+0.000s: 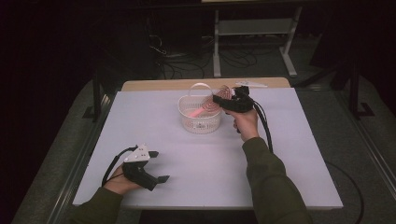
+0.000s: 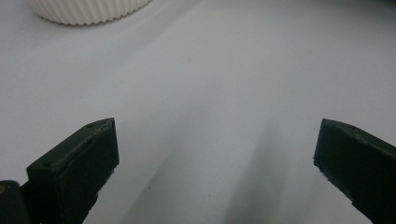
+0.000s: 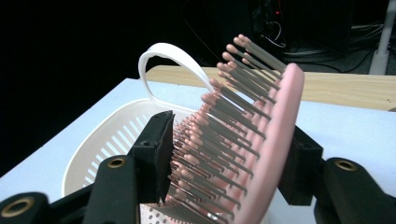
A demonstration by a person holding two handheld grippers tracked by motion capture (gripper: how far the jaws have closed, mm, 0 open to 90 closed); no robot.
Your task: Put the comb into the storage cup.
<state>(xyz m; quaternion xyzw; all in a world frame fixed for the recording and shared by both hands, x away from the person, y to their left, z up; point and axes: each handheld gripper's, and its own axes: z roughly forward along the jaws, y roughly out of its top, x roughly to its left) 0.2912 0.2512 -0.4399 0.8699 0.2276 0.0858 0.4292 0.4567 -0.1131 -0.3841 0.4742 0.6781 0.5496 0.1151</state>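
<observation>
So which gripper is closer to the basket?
Right. The right gripper is at the basket's rim, shut on the pink brush, which reaches into it. The left gripper sits open, well apart, near the table's front-left edge.

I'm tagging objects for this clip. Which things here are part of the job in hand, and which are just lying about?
In the job, as it looks:
- pink hairbrush, clamped in the right gripper
- white basket, under the brush

Lying about or idle:
- flat white object at the table's far edge
- left gripper, open, holding nothing
</observation>
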